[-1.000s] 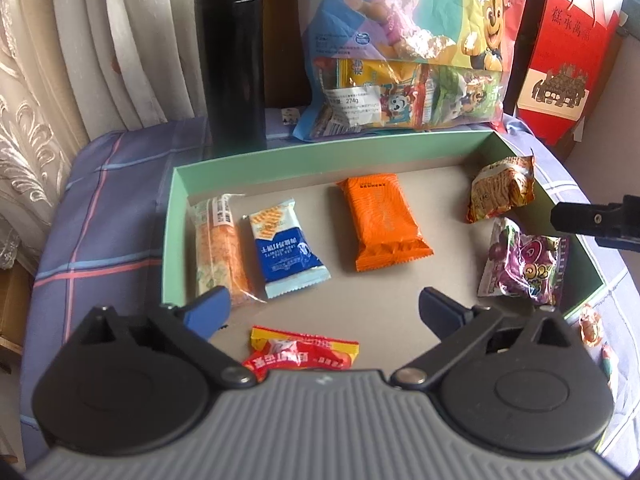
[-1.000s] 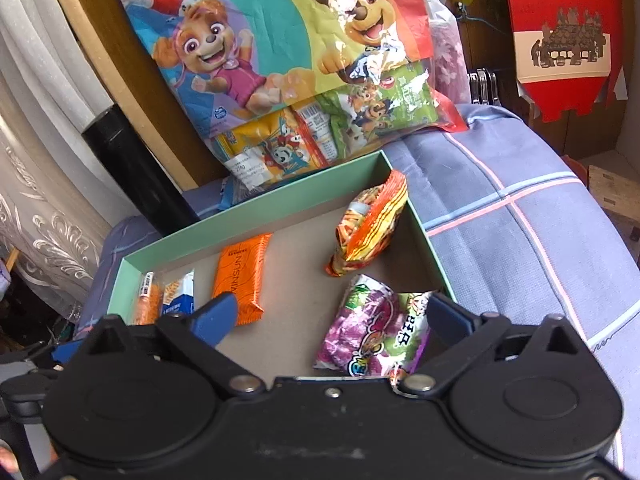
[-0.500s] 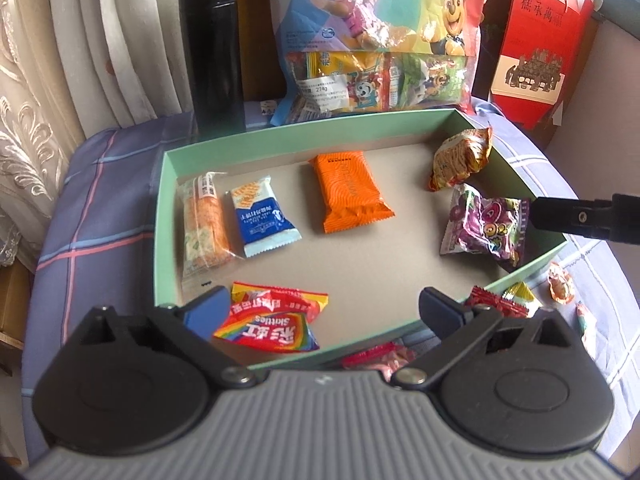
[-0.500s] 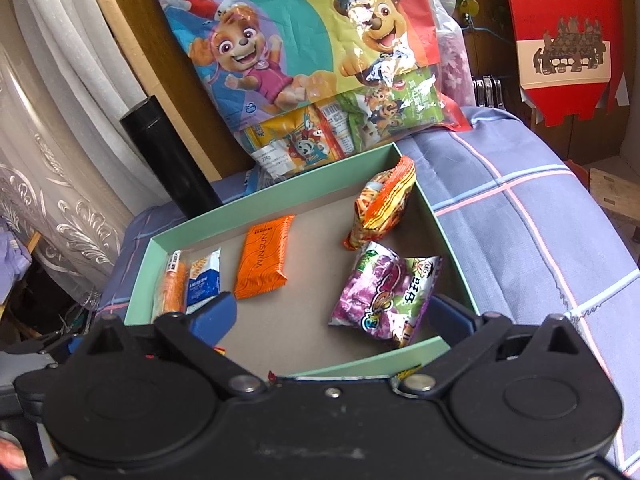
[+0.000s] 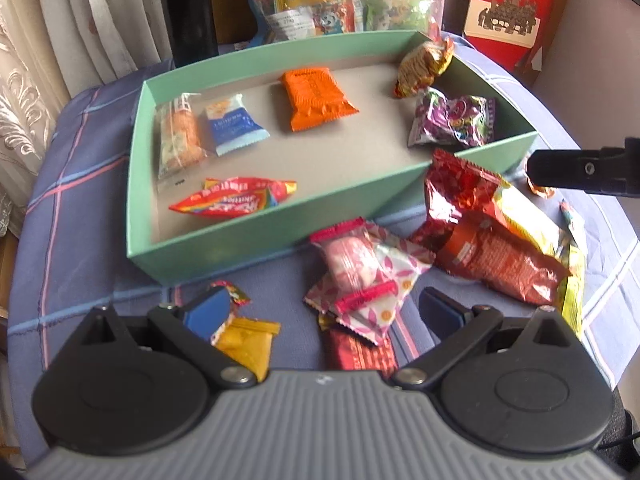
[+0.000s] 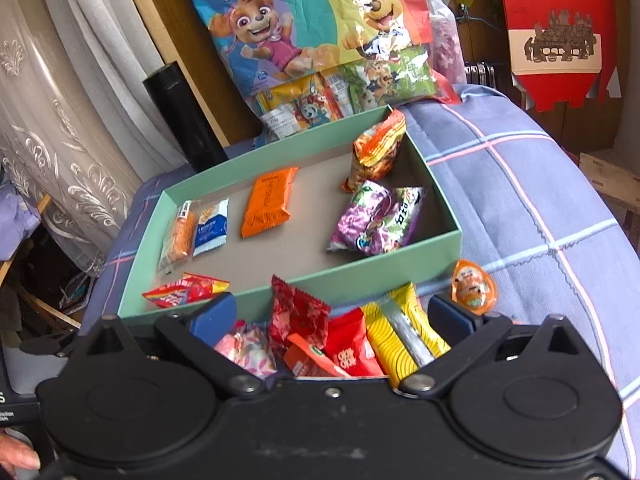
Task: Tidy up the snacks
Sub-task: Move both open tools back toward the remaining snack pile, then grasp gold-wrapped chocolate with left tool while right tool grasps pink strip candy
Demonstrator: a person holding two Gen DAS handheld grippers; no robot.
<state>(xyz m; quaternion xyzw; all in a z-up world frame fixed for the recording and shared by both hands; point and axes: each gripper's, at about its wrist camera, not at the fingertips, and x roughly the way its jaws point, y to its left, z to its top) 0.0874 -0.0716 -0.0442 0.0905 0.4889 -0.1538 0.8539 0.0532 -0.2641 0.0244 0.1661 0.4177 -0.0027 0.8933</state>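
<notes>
A green box (image 5: 280, 216) (image 6: 360, 270) on the blue plaid cloth holds several snacks: an orange packet (image 5: 316, 98) (image 6: 270, 202), a blue packet (image 5: 234, 124), a purple bag (image 5: 452, 122) (image 6: 378, 216) and a red Skittles bag (image 5: 236, 200). Loose snacks lie before the box: a pink packet (image 5: 356, 264), a red bag (image 5: 500, 260) and a yellow packet (image 6: 404, 334). My left gripper (image 5: 324, 312) is open and empty above the pink packet. My right gripper (image 6: 334, 316) is open and empty above the loose pile.
A cartoon snack bag (image 6: 320, 36) leans behind the box. A black flask (image 6: 182, 116) stands at the back left and a red gift bag (image 6: 556, 28) at the back right. An orange egg-shaped sweet (image 6: 474, 286) lies right of the box. Curtains hang at left.
Both grippers have pulled back from over the box toward the near side. The loose snacks in front of the box have come into view. Both stay open.
</notes>
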